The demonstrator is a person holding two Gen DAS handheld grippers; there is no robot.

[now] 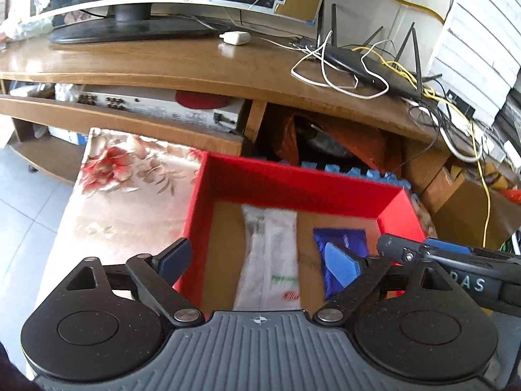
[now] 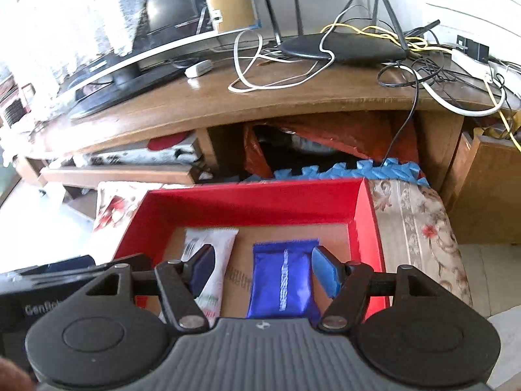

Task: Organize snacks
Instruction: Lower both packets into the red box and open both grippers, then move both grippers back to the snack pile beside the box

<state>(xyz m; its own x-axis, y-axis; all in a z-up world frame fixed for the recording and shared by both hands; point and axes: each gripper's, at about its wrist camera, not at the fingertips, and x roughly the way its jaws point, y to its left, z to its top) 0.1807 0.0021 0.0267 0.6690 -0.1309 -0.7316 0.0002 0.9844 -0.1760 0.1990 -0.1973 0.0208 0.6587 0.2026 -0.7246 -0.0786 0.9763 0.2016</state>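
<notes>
A red box point(image 1: 293, 184) point(image 2: 254, 202) with a brown cardboard floor sits on a floral cloth. Inside lie a white snack packet point(image 1: 272, 260) point(image 2: 211, 247) on the left and a blue snack packet point(image 1: 345, 244) point(image 2: 281, 280) on the right. My left gripper point(image 1: 260, 264) is open, hovering over the white packet with its jaws well apart. My right gripper point(image 2: 263, 272) is open, its jaws either side of the blue packet without closing on it. The right gripper's body also shows at the right edge of the left wrist view point(image 1: 449, 260).
A wooden TV stand point(image 1: 182, 62) stands behind with a monitor point(image 1: 130, 16), a black router point(image 2: 342, 47) and tangled cables point(image 2: 280, 75). Blue foam mat pieces point(image 2: 384, 169) lie behind the box. The floral cloth point(image 1: 130, 189) spreads left and right point(image 2: 420, 238).
</notes>
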